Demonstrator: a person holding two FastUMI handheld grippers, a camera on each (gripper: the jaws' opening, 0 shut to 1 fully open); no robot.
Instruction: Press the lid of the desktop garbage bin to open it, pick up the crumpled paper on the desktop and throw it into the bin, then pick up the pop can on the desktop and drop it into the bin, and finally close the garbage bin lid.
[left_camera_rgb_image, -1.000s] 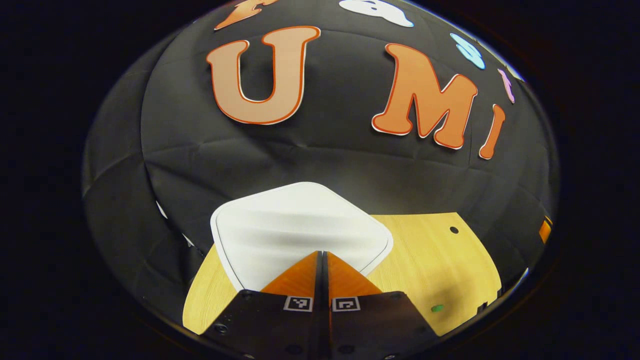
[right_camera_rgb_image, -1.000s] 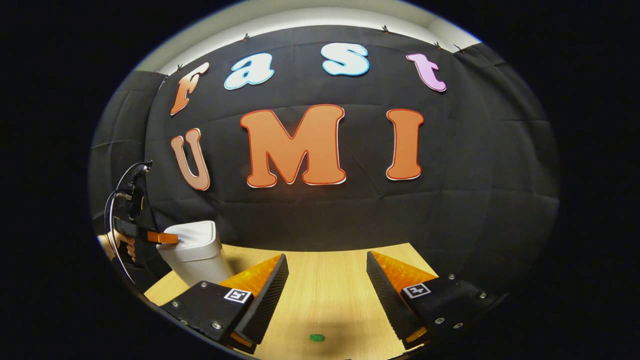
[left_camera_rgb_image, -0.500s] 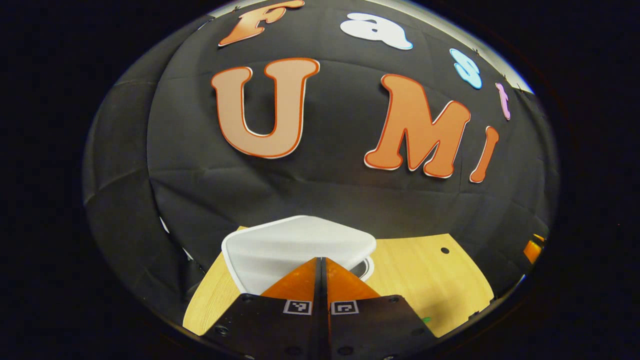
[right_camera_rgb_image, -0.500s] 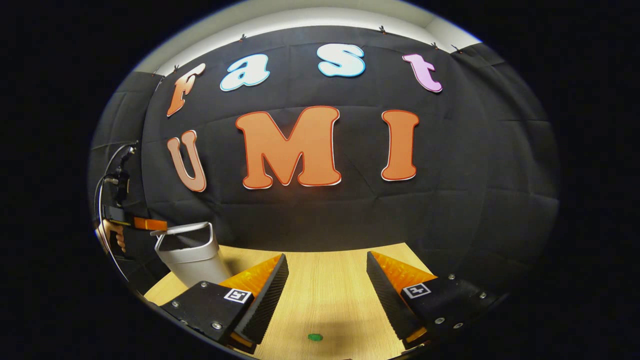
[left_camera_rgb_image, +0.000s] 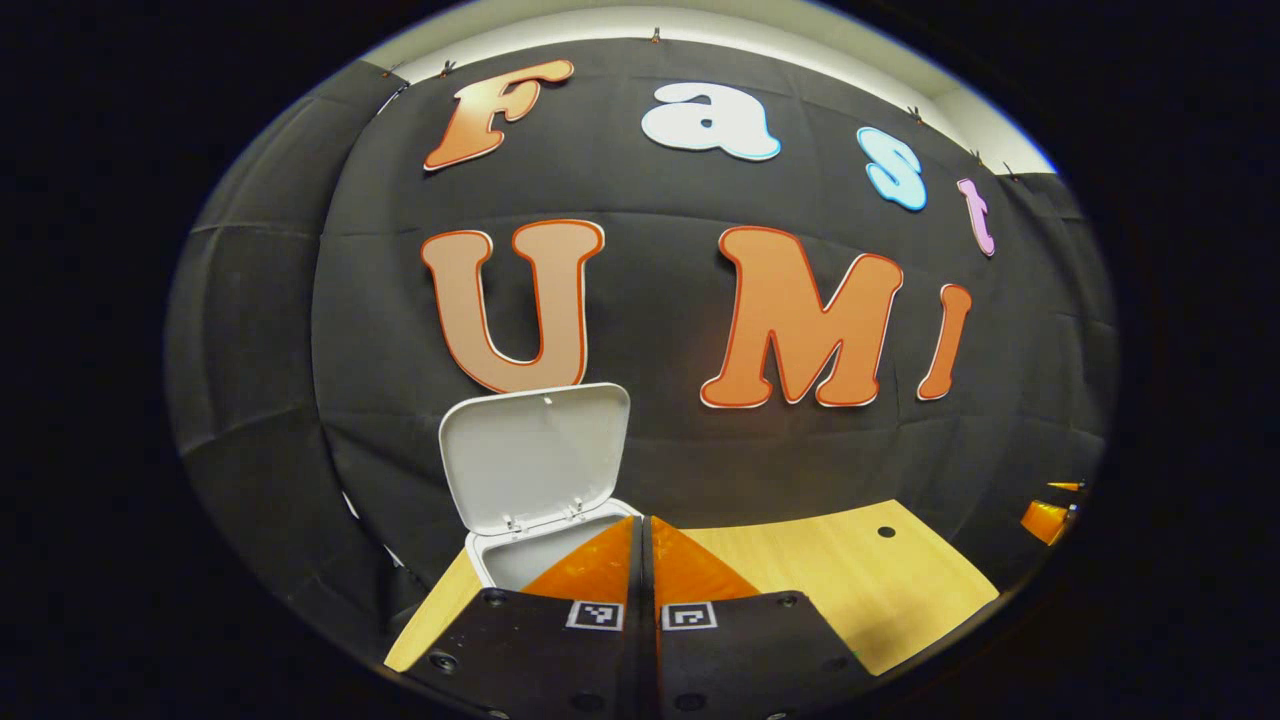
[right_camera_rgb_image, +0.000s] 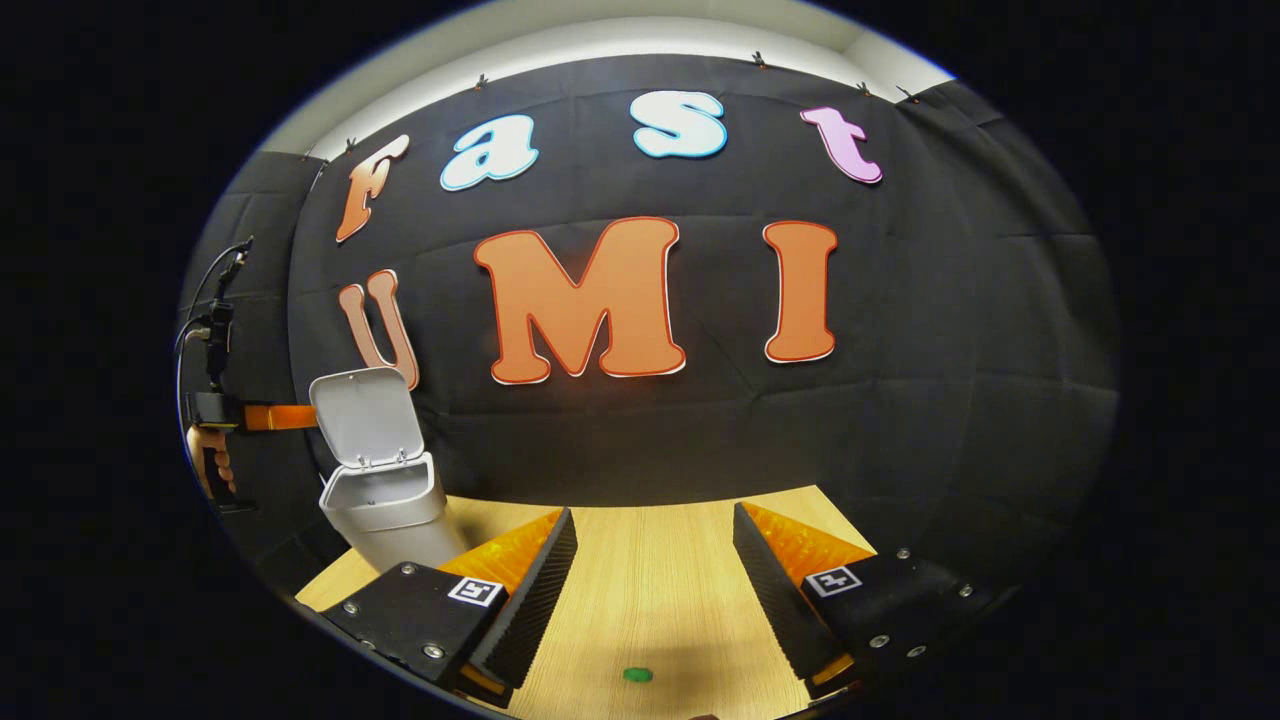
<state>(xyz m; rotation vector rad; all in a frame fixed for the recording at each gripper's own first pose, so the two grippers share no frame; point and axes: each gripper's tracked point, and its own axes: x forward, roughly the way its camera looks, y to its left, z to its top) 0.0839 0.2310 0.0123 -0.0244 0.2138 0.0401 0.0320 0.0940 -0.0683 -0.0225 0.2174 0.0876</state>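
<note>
The white desktop bin (left_camera_rgb_image: 505, 558) stands at the table's back left corner with its lid (left_camera_rgb_image: 535, 455) swung upright against the booth wall. My left gripper (left_camera_rgb_image: 643, 520) is shut with nothing in it, its tips just in front of the bin's open rim. In the right gripper view the bin (right_camera_rgb_image: 390, 520) and raised lid (right_camera_rgb_image: 365, 415) are at the far left. The left gripper (right_camera_rgb_image: 295, 417) hovers beside the lid, held by a hand (right_camera_rgb_image: 205, 465). My right gripper (right_camera_rgb_image: 652, 510) hangs open over the table, holding nothing.
The light wooden table (right_camera_rgb_image: 650, 590) runs back to the black cloth wall. A small green dot (right_camera_rgb_image: 636, 675) lies on it near my right gripper. A dark hole (left_camera_rgb_image: 886, 531) marks the tabletop toward its right edge.
The bin lid has sprung from closed to fully upright. My left gripper has lifted off the lid and risen, still shut. The right gripper has stayed put.
</note>
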